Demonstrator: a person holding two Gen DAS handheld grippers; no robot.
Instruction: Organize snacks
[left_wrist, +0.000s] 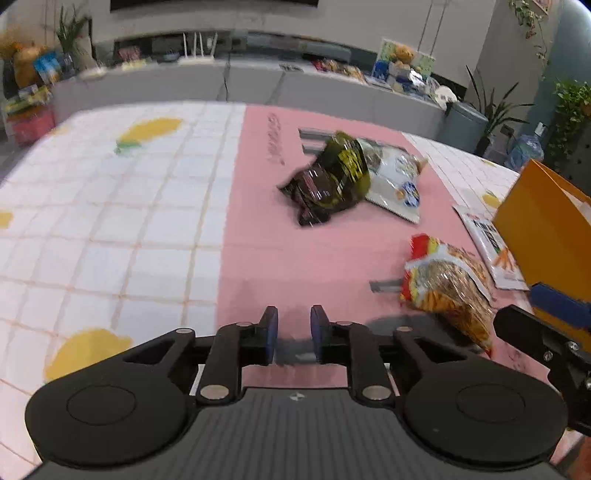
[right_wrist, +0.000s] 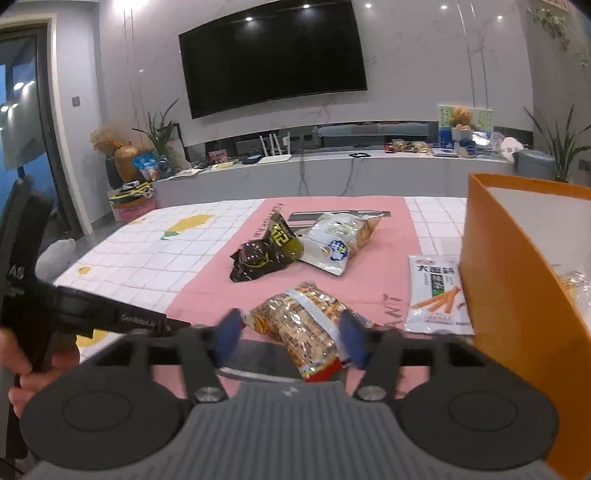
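My left gripper (left_wrist: 294, 325) hovers low over the pink mat (left_wrist: 255, 236), its blue pads a narrow gap apart with nothing between them. My right gripper (right_wrist: 290, 332) stands open around a clear bag of orange snacks (right_wrist: 299, 325) (left_wrist: 450, 288); neither pad presses on it. Farther back lie a dark green-black bag (left_wrist: 325, 181) (right_wrist: 266, 251) and, touching it, a white-blue bag (left_wrist: 395, 181) (right_wrist: 336, 240). A white packet printed with orange sticks (right_wrist: 436, 295) (left_wrist: 487, 240) lies flat beside the orange box (right_wrist: 517, 295) (left_wrist: 546, 229), which holds a clear packet (right_wrist: 576, 284).
The table carries a white checked cloth with lemon prints (left_wrist: 110, 221) left of the mat. A hand (right_wrist: 48, 365) grips a black handle at the left edge of the right wrist view. Beyond the table's far edge run a low grey cabinet (right_wrist: 332, 173) and a wall television (right_wrist: 273, 55).
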